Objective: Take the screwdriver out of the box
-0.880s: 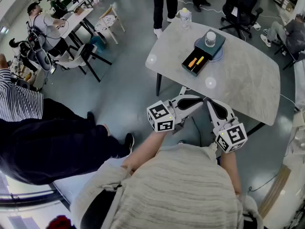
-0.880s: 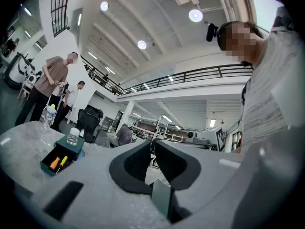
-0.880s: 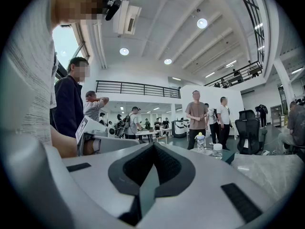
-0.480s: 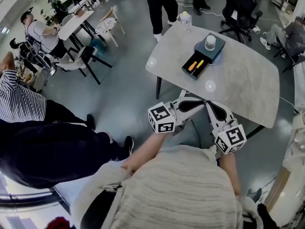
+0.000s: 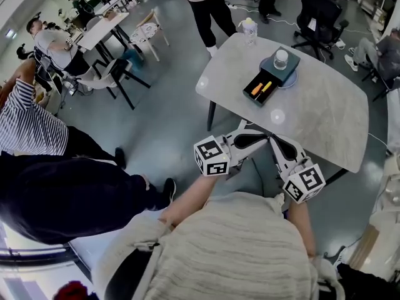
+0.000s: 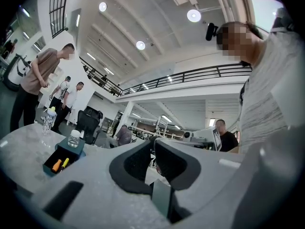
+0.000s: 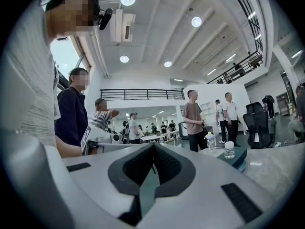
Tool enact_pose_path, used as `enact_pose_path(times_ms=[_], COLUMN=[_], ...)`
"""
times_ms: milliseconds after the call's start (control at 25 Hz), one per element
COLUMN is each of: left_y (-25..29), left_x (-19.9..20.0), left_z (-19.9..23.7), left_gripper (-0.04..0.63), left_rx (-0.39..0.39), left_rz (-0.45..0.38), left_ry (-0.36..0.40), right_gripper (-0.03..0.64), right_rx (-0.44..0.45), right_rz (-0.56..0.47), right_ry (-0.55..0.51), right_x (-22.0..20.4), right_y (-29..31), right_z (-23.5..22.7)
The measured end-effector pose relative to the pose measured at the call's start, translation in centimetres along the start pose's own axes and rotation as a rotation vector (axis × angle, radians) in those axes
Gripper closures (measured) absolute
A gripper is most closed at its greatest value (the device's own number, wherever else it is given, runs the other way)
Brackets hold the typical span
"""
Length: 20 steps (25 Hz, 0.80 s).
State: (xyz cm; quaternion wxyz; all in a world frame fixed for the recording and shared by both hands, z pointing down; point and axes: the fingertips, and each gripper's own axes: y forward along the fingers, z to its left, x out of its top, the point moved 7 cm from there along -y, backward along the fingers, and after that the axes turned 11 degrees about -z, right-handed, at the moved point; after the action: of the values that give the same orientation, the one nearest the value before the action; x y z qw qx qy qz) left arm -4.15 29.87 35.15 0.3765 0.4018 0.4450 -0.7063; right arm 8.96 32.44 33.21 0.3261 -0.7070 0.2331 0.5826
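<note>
A black open box [image 5: 262,87] lies on the grey table [image 5: 319,114], far from both grippers. In it lie an orange-handled tool [image 5: 256,88] and a yellow-handled one [image 5: 266,85]; which one is the screwdriver I cannot tell. The left gripper view shows the same box [image 6: 53,161] at its lower left. My left gripper [image 5: 267,137] and right gripper [image 5: 274,136] are held close to my chest at the table's near edge, tips pointing toward each other. Both are shut and hold nothing, as the left gripper [image 6: 153,142] and right gripper [image 7: 153,146] show in their own views.
A teal box with a small jar [image 5: 281,58] on it stands just behind the black box, and a bottle [image 5: 249,27] stands at the far table edge. A person stands beyond the table [image 5: 209,5]. Chairs, tables and seated people [image 5: 53,42] fill the left.
The head view has drifted a little, so table and box sit slightly further right. The standing person beyond the table has shifted left. Both grippers keep their places.
</note>
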Motion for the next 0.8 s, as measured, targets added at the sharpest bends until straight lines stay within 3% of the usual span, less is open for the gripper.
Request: enact_pose_path(times_ms=[800], left_y=[-0.7], left_x=[-0.6], left_z=[1.4], left_gripper=[0.554], left_rx=[0.022], left_rz=[-0.004], left_ry=[-0.046], right_gripper=[0.606], right_rx=[-0.007], right_rz=[0.04], right_ry=[0.006], right_x=[-1.1], right_y=[1.2], right_z=[-0.3])
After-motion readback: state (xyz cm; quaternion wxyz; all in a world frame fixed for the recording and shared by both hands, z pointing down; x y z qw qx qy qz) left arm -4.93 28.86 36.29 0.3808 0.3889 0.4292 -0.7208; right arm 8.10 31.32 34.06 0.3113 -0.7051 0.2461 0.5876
